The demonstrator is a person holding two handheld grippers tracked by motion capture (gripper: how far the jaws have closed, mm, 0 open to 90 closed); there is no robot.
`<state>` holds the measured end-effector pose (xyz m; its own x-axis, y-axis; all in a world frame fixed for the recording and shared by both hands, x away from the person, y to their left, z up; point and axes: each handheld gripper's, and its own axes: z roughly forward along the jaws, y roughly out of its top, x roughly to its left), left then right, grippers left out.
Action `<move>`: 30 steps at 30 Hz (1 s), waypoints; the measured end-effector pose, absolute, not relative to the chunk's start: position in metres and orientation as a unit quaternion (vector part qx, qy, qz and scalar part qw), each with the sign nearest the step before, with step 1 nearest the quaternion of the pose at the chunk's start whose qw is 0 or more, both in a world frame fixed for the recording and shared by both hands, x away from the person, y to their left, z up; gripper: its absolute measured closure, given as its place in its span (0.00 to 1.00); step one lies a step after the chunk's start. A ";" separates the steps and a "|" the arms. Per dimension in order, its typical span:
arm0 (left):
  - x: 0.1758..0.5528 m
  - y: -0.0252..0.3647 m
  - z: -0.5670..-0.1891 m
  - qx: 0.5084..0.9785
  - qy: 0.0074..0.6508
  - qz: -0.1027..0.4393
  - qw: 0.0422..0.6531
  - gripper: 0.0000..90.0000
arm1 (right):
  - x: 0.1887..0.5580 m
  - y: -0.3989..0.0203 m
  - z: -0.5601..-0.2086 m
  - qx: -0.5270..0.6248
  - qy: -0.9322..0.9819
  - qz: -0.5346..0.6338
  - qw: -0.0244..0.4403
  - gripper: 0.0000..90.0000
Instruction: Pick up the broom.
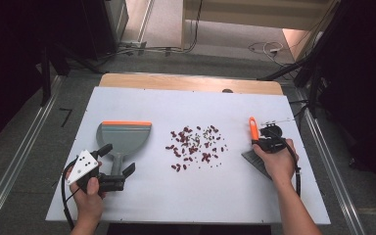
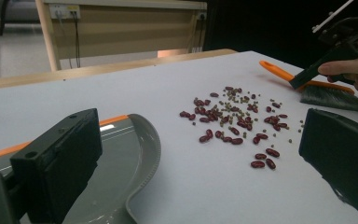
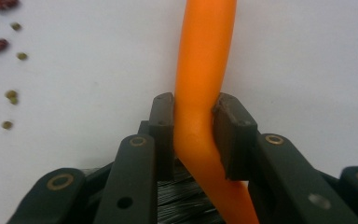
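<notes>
Left gripper [image 1: 118, 164]: black body and two blocky black jaws; a grey three-cornered plate [image 1: 82, 166] with dark dots is carried on top; a black cable [image 1: 64, 203] is looped beneath. Right gripper [image 3: 193, 121]: black linkage arms, joined with brass-ringed rivets; ribbed dark pads [image 3: 233, 133]; a black cable [image 1: 297, 174] is trailed alongside. Forearms are left bare, no sleeves.

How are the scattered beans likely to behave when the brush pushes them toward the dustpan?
The beans look small, rounded and loose, so they will probably roll and scatter. The tiny green ones may slip past the bristles. The dustpan looks light, so it may slide.
</notes>
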<state>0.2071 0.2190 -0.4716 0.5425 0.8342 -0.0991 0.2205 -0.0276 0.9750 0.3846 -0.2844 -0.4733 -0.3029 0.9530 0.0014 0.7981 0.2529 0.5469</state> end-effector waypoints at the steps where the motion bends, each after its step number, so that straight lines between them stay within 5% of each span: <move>1: 0.207 0.219 -0.471 0.665 0.396 0.268 0.574 0.00 | 0.382 -0.286 -0.472 0.565 0.770 0.243 0.172 0.76; 14: 0.205 0.215 -0.469 0.665 0.389 0.273 0.576 0.00 | 0.331 -0.316 -0.450 0.541 0.693 0.407 0.247 0.77; 30: 0.202 0.211 -0.466 0.667 0.380 0.271 0.581 0.00 | 0.302 -0.325 -0.423 0.506 0.622 0.533 0.271 0.77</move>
